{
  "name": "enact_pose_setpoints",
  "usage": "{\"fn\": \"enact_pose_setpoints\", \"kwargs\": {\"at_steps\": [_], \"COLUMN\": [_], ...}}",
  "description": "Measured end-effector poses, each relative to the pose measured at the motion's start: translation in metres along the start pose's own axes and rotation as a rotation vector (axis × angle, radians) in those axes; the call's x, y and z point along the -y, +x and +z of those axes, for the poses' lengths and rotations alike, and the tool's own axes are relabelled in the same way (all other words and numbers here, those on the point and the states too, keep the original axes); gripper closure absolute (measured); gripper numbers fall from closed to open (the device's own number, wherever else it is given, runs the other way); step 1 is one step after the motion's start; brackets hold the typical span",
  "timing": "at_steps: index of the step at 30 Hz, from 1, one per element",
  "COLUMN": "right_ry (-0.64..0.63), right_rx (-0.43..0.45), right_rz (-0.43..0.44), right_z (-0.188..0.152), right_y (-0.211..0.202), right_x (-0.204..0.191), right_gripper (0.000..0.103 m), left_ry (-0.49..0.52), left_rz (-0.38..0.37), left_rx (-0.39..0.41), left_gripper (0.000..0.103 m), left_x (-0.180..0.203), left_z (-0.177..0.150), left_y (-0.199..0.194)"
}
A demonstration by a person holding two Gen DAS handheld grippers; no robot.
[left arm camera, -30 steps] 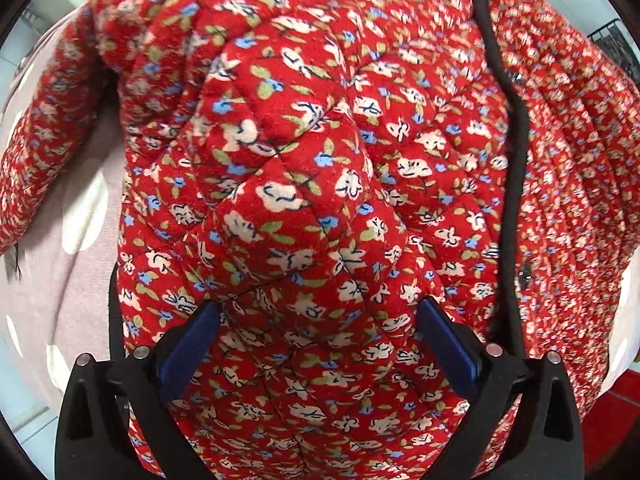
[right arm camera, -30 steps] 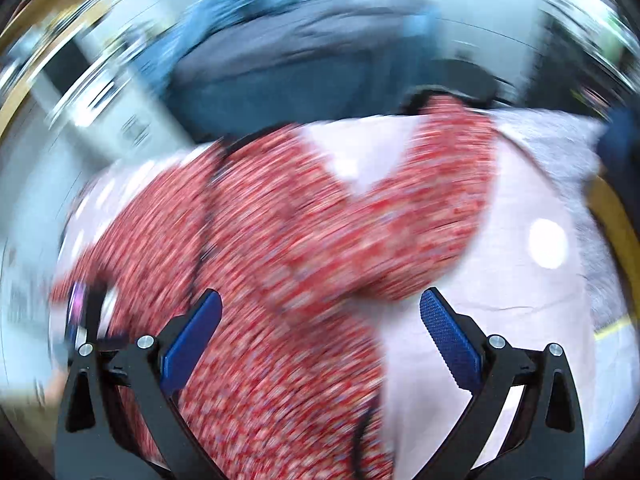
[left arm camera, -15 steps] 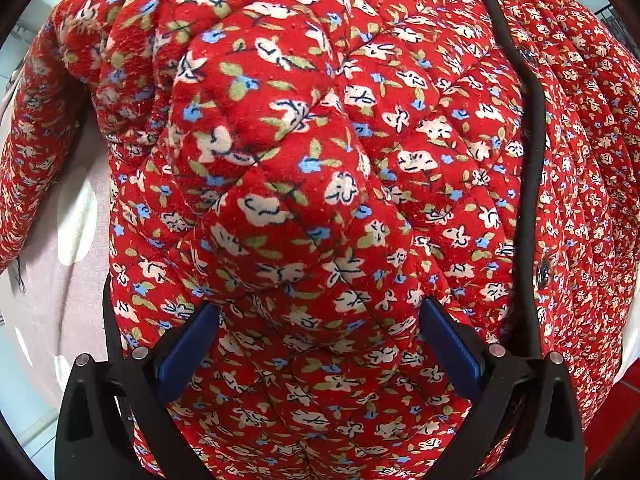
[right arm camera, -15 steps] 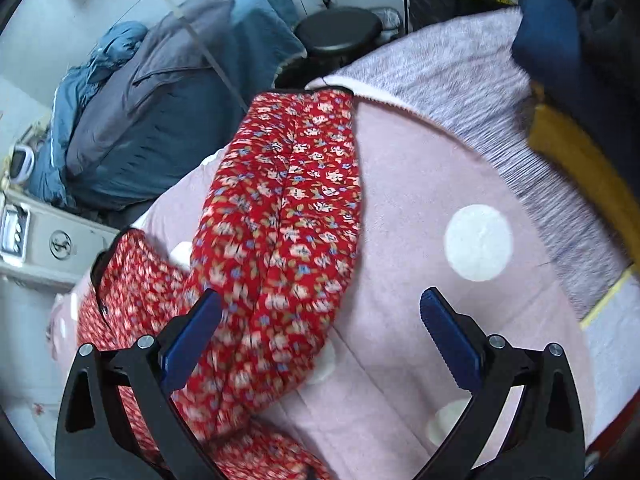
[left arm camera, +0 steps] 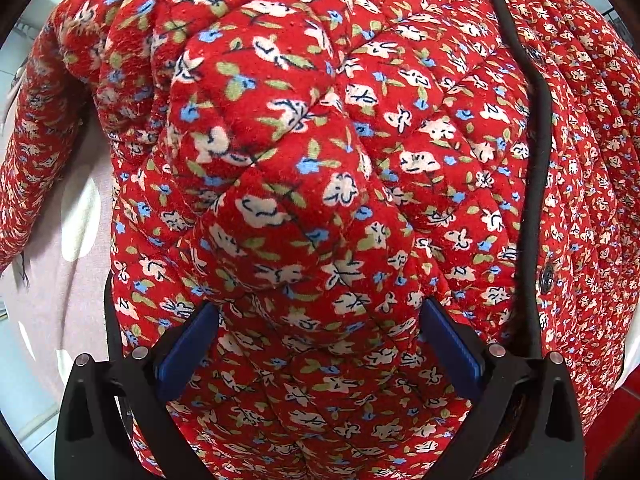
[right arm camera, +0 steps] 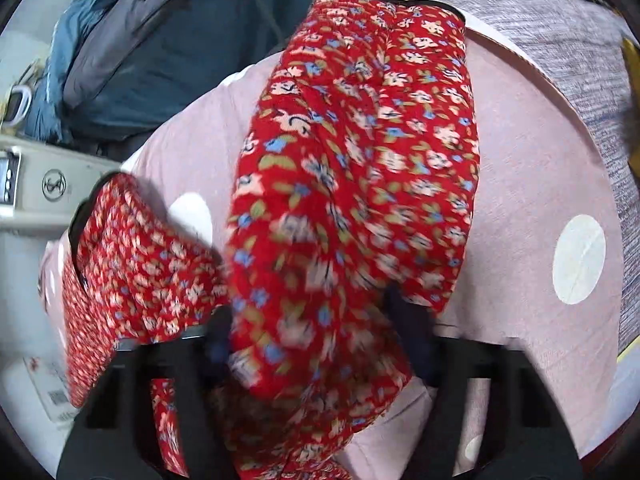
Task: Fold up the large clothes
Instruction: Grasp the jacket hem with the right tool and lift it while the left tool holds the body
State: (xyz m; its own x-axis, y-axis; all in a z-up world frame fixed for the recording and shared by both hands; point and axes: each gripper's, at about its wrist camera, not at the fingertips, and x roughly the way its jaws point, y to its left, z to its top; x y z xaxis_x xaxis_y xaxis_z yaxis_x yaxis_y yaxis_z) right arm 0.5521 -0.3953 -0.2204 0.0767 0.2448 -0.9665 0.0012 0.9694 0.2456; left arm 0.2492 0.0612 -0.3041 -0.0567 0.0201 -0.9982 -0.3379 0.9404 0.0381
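Two grippers are on the red quilted floral jacket (left arm camera: 320, 160), and the relation that matters is how its sleeve (right arm camera: 360, 168) lies from your right gripper (right arm camera: 320, 344). That sleeve runs as a long band from between the right fingers up and away across the pink dotted cover (right arm camera: 540, 180), its far cuff near the grey blanket (right arm camera: 580, 52). Your right jaws have just been closing, with the near end of the sleeve between them; the picture is smeared there, so you cannot tell whether the pads truly press the cloth. Your left gripper (left arm camera: 320, 344) points down onto the jacket's body, a bulging fold of quilting filling the space between its blue pads (left arm camera: 188, 344), jaws standing wide with cloth against both. The black piped front edge (left arm camera: 536, 160) runs just to that side. Judging by this, the sleeve's long axis points away from you, so the right hand is placed to carry it inward over the body.
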Motion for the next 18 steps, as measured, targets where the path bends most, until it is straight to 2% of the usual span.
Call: {"fn": "enact_pose_setpoints", "kwargs": {"at_steps": [1, 4, 6, 8, 9, 12, 14, 15, 17, 18], "right_ry": [-0.01, -0.055, -0.082, -0.089, -0.092, -0.131, -0.083, -0.036, 0.084, 0.161], "right_rx": [0.014, 0.101, 0.216, 0.401, 0.482, 0.668, 0.716, 0.703, 0.644, 0.588], "right_rz": [0.012, 0.051, 0.128, 0.263, 0.337, 0.474, 0.508, 0.502, 0.456, 0.435], "right_z": [-0.002, -0.002, 0.0, -0.005, -0.011, -0.041, -0.06, -0.067, -0.076, -0.083], "right_y": [-0.004, -0.037, -0.078, -0.142, -0.172, -0.23, -0.235, -0.224, -0.191, -0.165], "right_x": [-0.002, -0.012, -0.017, -0.018, -0.017, -0.009, 0.007, 0.02, 0.05, 0.07], "right_gripper": [0.083, 0.088, 0.089, 0.09, 0.09, 0.09, 0.09, 0.09, 0.088, 0.084], "left_ry": [0.0, 0.002, 0.002, 0.004, 0.004, -0.001, -0.003, -0.001, -0.002, -0.002], "left_rz": [0.0, 0.002, 0.001, -0.001, -0.003, -0.012, -0.013, -0.011, -0.009, -0.009], "left_rx": [0.002, 0.007, 0.01, 0.012, 0.014, 0.023, 0.028, 0.032, 0.038, 0.039], "left_gripper": [0.005, 0.005, 0.004, 0.004, 0.004, 0.004, 0.004, 0.004, 0.004, 0.004], "left_x": [-0.001, 0.0, 0.0, 0.0, 0.0, -0.001, -0.002, -0.002, -0.002, -0.003], "left_z": [0.0, 0.0, 0.0, 0.0, 0.0, -0.001, -0.003, -0.004, -0.006, -0.007], "left_y": [0.0, 0.001, 0.002, 0.003, 0.003, 0.002, 0.002, 0.002, 0.001, 0.001]}}
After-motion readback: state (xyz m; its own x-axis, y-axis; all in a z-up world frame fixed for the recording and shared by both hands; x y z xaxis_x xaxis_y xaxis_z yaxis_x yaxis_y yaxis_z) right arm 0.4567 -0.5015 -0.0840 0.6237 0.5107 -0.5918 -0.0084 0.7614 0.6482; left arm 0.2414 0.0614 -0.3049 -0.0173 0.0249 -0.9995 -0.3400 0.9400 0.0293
